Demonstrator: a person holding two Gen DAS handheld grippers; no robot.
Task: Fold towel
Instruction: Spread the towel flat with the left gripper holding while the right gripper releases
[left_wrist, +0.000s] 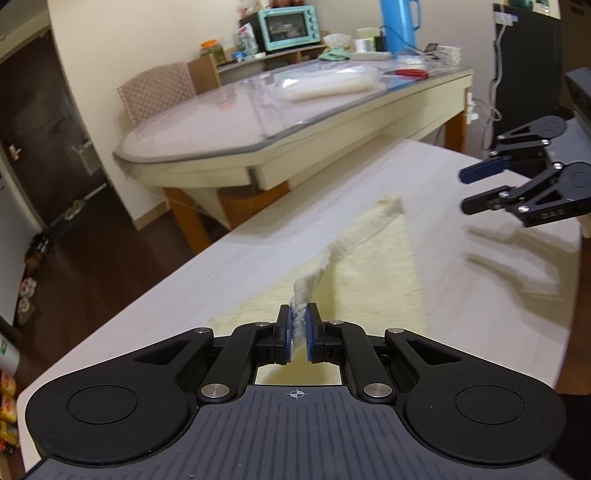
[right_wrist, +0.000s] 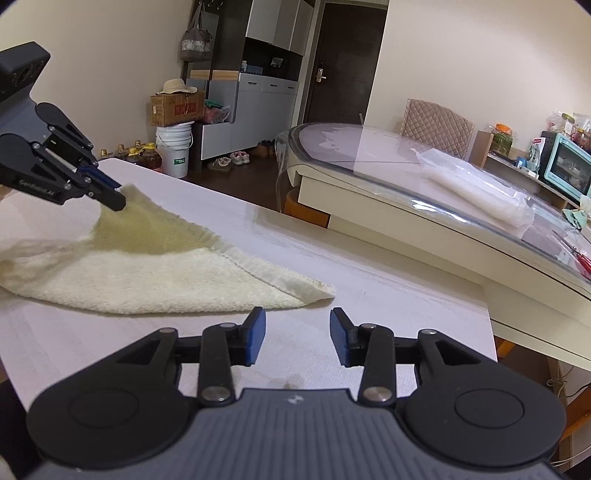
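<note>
A cream towel (right_wrist: 147, 280) lies on the white table (right_wrist: 369, 295), one part lifted into a sloping sheet. My left gripper (left_wrist: 298, 325) is shut on the towel's (left_wrist: 369, 266) raised corner, and the cloth hangs down from the blue pads toward the table. In the right wrist view the left gripper (right_wrist: 116, 197) holds that corner up at the far left. My right gripper (right_wrist: 297, 334) is open with nothing between its pads, just short of the towel's near pointed corner. From the left wrist camera, the right gripper (left_wrist: 466, 190) hovers open above the table at the right.
A glass-topped dining table (left_wrist: 258, 122) stands just beyond the white table, with a plastic-wrapped roll (right_wrist: 476, 188) on it. A teal toaster oven (left_wrist: 288, 26) and clutter sit behind. A padded chair (right_wrist: 436, 122), a white bucket (right_wrist: 173, 149) and shoes are across the dark floor.
</note>
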